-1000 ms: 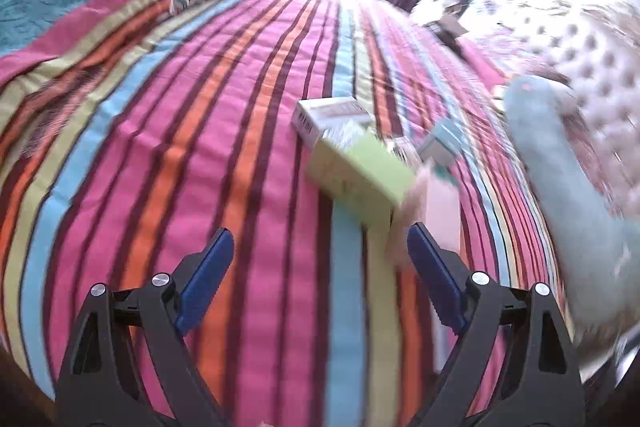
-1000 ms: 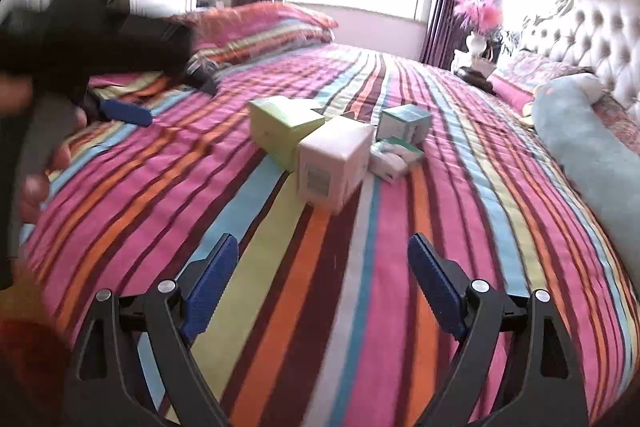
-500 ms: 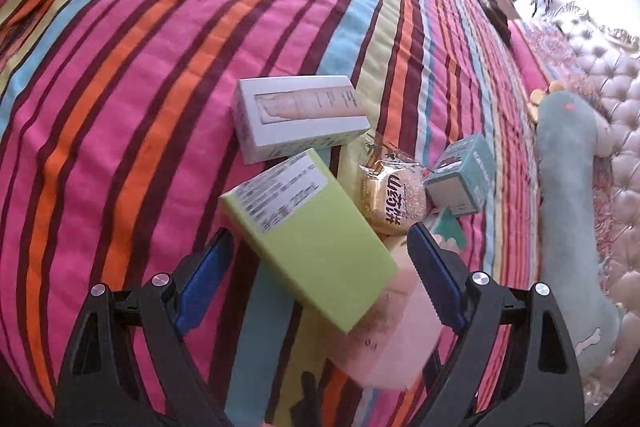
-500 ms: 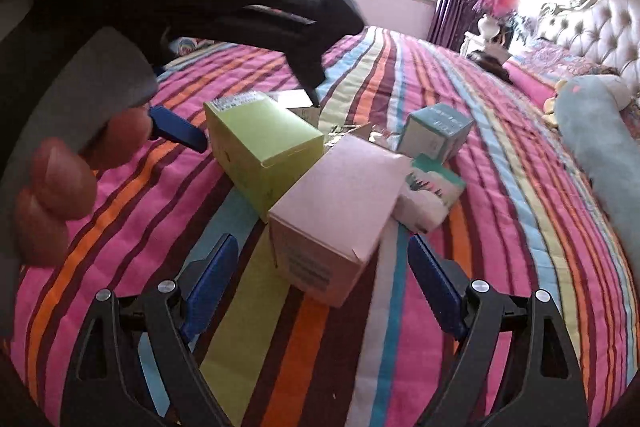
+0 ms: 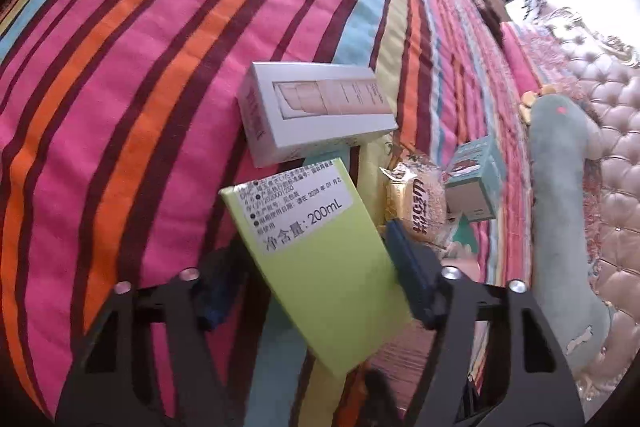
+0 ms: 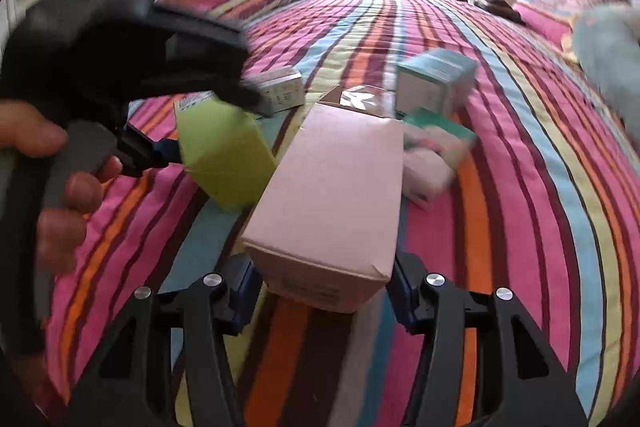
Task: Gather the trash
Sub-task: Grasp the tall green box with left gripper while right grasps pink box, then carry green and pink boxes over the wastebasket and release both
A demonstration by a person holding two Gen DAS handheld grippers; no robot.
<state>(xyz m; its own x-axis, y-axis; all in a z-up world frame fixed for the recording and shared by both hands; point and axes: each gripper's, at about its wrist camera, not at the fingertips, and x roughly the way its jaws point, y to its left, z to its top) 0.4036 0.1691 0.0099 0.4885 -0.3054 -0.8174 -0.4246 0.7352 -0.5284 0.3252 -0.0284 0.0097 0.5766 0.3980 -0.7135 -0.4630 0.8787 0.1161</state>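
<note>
your left gripper has just been closing and its blue pads now press the sides of the green box, which sits tilted on the striped bedspread. your right gripper has also just been closing and is clamped on the near end of the pink box, lying just beside the green one. a white box, a snack packet and a teal box lie close behind.

Lime-green box, seemingly pale-pink box, rainbow-striped bedspread.
</note>
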